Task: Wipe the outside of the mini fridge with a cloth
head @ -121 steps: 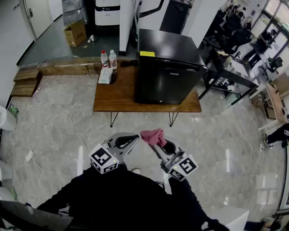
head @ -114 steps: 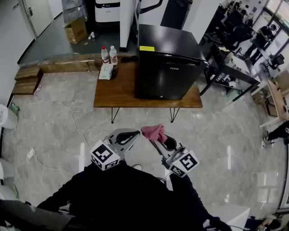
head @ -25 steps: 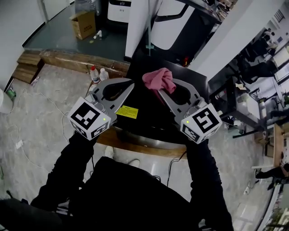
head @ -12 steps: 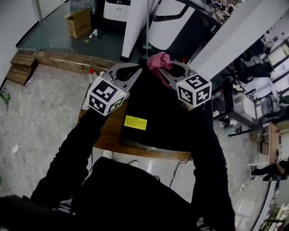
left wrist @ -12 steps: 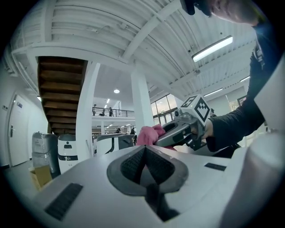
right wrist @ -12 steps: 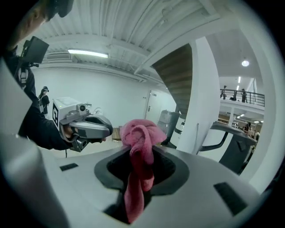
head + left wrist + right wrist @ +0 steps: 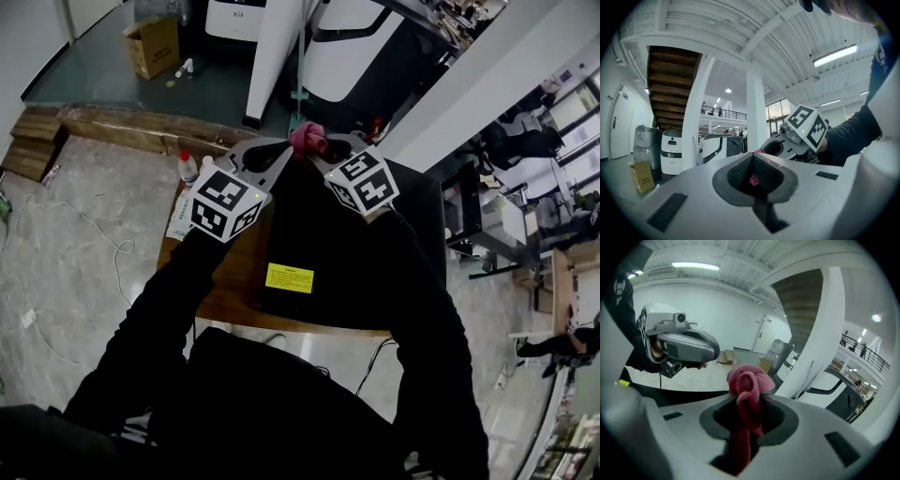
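cloth poised at the fridge's far edge

the left gripper (image 7: 278,153) has its jaws together on nothing and hangs just beside the cloth (image 7: 307,139). the right gripper (image 7: 317,153) is clamped on that pink cloth, bunched above its tips. both reach over the rear edge of the mini fridge (image 7: 347,262), whose black top lies below and runs back toward the person, so the wipe probably pulls homeward with the right.
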